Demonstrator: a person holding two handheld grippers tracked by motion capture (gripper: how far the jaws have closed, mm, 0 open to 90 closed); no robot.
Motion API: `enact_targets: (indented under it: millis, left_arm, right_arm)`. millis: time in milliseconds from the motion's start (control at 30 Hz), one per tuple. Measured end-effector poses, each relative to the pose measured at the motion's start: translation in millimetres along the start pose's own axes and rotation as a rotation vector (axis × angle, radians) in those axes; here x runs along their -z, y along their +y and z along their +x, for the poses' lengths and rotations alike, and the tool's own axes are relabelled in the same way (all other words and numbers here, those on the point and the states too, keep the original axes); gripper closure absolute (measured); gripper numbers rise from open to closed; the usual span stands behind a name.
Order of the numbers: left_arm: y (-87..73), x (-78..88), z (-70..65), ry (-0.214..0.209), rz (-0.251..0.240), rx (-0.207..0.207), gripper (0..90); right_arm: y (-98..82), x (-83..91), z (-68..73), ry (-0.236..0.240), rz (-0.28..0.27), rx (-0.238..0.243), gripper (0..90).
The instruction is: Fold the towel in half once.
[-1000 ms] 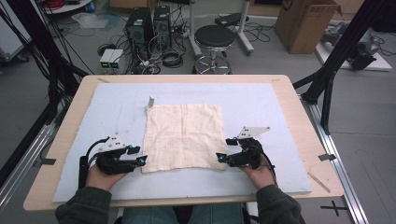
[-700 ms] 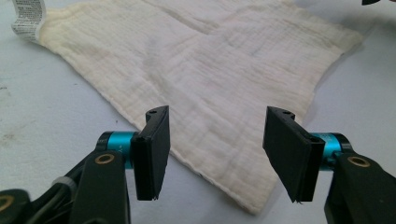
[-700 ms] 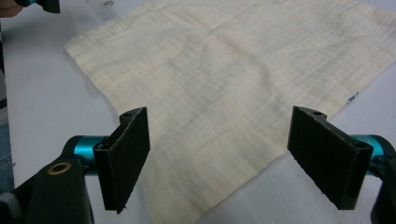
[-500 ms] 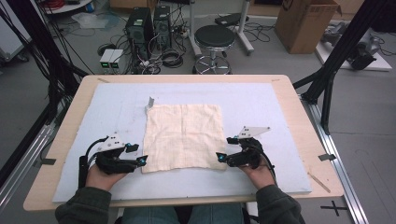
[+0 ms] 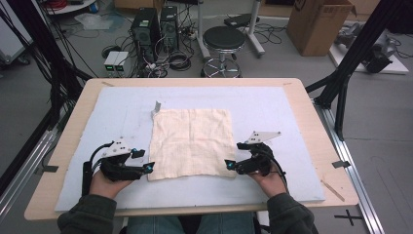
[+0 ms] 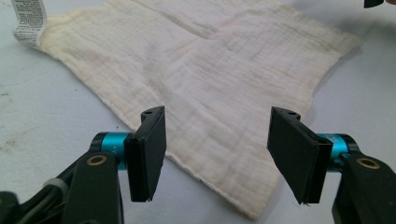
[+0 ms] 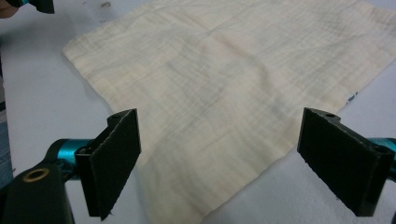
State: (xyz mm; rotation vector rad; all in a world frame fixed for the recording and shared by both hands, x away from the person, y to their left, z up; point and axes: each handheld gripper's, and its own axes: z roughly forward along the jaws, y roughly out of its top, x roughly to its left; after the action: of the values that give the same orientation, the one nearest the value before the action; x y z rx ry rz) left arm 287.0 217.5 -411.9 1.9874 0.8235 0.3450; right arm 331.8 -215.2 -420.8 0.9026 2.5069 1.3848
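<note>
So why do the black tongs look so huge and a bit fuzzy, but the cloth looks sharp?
In the left gripper view the left tongs sit right by the camera, so they loom large and soft-edged, while the cream cloth shows its weave crisply. The right gripper view does the same with the right tongs. In the high view the light is even, with faint shadows.

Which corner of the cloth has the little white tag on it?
The far left corner of the cloth, away from the person. The white tag sticks out there. The other three corners are plain, and both near ones lie by the grippers.
</note>
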Motion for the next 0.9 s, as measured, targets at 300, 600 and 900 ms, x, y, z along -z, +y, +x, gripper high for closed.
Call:
enact_targets:
  millis: [300, 600, 900]
  left_arm:
    - [3.2, -1.1, 2.2, -0.004, 0.013, 0.001, 34.6]
    - [12.1, -1.2, 8.1, -0.011, 0.003, 0.021, 32.7]
    - [22.0, -4.3, 18.3, -0.008, 0.004, 0.043, 31.8]
  right_arm:
    - [4.3, -2.0, -1.9, 0.000, 0.004, -0.005, 12.3]
    - [10.8, -1.3, -10.5, -0.002, 0.003, -0.010, 12.3]
    - [28.5, -5.6, -21.6, 0.006, 0.016, -0.014, 12.3]
